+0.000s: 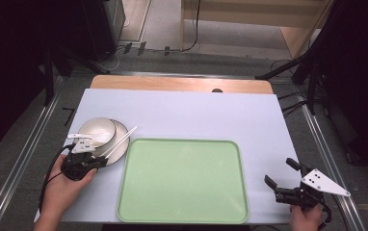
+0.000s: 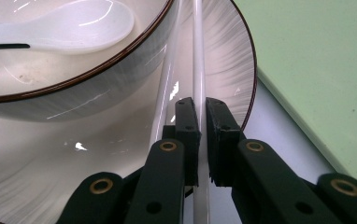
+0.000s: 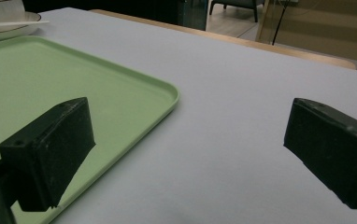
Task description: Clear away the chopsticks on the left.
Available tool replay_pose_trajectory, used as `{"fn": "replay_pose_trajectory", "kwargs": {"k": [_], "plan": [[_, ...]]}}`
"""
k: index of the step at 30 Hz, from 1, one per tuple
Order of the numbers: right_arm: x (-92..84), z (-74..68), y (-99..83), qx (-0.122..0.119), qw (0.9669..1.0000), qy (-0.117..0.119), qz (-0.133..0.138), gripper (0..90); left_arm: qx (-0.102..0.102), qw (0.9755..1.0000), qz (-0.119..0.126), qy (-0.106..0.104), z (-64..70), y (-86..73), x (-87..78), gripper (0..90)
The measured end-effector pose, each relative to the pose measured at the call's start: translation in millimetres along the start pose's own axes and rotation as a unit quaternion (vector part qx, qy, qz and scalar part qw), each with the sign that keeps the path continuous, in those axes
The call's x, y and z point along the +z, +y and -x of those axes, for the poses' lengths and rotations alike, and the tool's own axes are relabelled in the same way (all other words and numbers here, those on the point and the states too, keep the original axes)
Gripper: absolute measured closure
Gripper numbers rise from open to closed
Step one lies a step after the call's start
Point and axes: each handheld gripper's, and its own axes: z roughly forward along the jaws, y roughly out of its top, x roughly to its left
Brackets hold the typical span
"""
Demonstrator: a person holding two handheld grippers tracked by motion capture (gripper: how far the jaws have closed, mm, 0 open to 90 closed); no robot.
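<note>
A dark-rimmed bowl [image 1: 97,131] stands on a white plate [image 1: 120,147] at the table's left, with a white spoon [image 2: 81,25] lying inside it. Two white chopsticks [image 1: 123,138] rest across the plate beside the bowl. My left gripper [image 1: 103,160] reaches onto the plate from the near side. In the left gripper view this gripper [image 2: 202,105] is shut on one chopstick [image 2: 198,65], and the second chopstick [image 2: 167,79] lies just left of the jaws. My right gripper [image 1: 279,172] is low at the table's near right, open and holding nothing [image 3: 186,126].
A large green tray [image 1: 182,180] lies in the middle near the front edge, its left rim close to the plate. Pale sheet covers the table [image 1: 196,115], with a wooden strip along the far edge. The tray's corner [image 3: 167,93] sits left of the right gripper.
</note>
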Motion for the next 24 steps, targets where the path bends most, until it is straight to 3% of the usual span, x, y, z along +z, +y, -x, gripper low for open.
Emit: {"fn": "replay_pose_trajectory", "kwargs": {"k": [9,11,13,14,16,20,24], "plan": [[-0.3,0.5,-0.1,0.000,1.0000,0.000,0.001,1.9,0.013,0.9996,0.022,-0.007,10.6,5.7,-11.5,86.1],[-0.6,0.6,-0.1,0.000,1.0000,0.000,0.001,2.0,0.023,0.9991,0.028,-0.020,23.0,10.3,-14.4,86.1],[-0.6,0.7,-0.1,0.000,1.0000,-0.001,0.001,2.0,0.027,0.9990,0.028,-0.022,27.0,11.5,-14.1,86.1],[-0.7,0.7,0.0,0.001,1.0000,-0.001,0.001,1.9,0.032,0.9987,0.024,-0.031,37.8,15.0,-13.0,86.1],[-0.6,0.5,0.1,0.001,1.0000,-0.001,0.001,2.0,0.037,0.9984,0.022,-0.038,47.3,18.1,-11.3,86.1],[-0.7,0.3,0.0,0.001,1.0000,-0.001,0.001,1.9,0.020,0.9971,0.039,-0.063,63.8,20.4,-7.6,86.1],[-1.2,1.8,0.0,0.005,1.0000,-0.004,0.003,2.0,0.005,0.9958,0.037,-0.084,80.6,20.0,0.5,86.1]]}}
